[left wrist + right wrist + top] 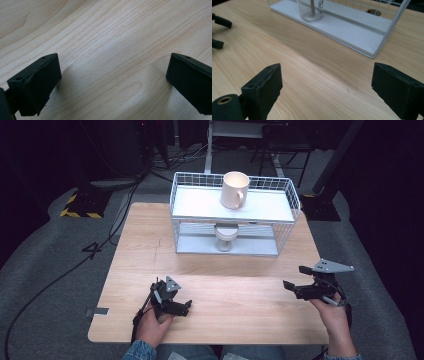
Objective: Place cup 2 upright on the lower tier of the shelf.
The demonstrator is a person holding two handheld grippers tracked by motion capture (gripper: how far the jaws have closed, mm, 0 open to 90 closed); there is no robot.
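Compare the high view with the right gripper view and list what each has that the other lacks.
High view alone: a cream mug on the top shelf of the wire rack, both hands, the right hand at the table's right edge, grey floor. Right gripper view alone: a close look at the right gripper with its fingers apart over bare wood. Both: the wooden table, the rack, a cup on its lower shelf, the left gripper.

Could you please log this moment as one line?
left gripper: open, empty, low over table | right gripper: open, empty | mug: upright on rack top shelf
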